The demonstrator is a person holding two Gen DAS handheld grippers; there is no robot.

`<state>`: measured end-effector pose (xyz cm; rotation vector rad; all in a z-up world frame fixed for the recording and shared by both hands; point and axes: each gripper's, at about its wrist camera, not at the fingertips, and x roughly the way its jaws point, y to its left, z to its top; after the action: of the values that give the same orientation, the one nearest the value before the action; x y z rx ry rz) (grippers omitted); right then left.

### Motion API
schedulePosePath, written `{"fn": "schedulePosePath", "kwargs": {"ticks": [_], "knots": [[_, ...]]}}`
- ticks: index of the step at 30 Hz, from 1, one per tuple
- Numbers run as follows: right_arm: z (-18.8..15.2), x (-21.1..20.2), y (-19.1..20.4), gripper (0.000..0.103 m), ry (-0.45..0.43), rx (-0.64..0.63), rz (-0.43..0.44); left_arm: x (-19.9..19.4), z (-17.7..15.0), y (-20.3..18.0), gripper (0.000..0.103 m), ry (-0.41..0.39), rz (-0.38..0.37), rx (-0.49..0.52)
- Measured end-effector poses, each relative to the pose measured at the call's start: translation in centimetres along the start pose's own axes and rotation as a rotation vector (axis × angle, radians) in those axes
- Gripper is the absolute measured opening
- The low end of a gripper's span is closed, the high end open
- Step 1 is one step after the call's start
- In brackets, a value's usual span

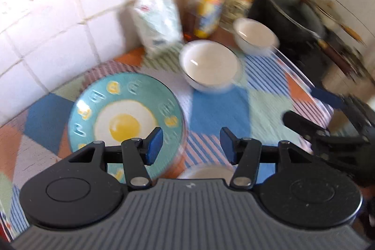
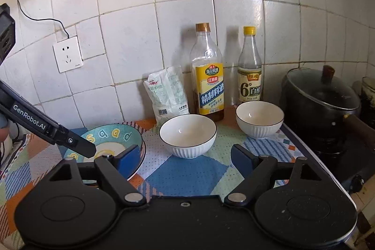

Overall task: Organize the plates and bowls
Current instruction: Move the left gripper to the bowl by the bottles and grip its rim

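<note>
Both grippers' jaws stand spread and empty above a teal fried-egg plate (image 1: 126,118) and two white ribbed bowls (image 2: 187,135).

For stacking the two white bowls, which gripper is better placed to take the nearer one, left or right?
Probably the right gripper. It is open and empty, and the nearer white bowl lies just ahead between its fingers. The left gripper is over the egg plate, farther from that bowl.
</note>
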<state>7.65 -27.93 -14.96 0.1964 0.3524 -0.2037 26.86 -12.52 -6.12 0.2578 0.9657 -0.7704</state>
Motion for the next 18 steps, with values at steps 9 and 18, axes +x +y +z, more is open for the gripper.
{"fn": "schedulePosePath", "kwargs": {"ticks": [9, 18], "knots": [[2.2, 8.5, -3.9, 0.083, 0.073, 0.144, 0.118, 4.2, 3.6, -0.6, 0.051, -0.037, 0.042, -0.153], [1.5, 14.3, -7.4, 0.07, 0.208, 0.269, 0.172, 10.1, 5.6, -2.8, 0.053, -0.024, 0.217, -0.152]]}}
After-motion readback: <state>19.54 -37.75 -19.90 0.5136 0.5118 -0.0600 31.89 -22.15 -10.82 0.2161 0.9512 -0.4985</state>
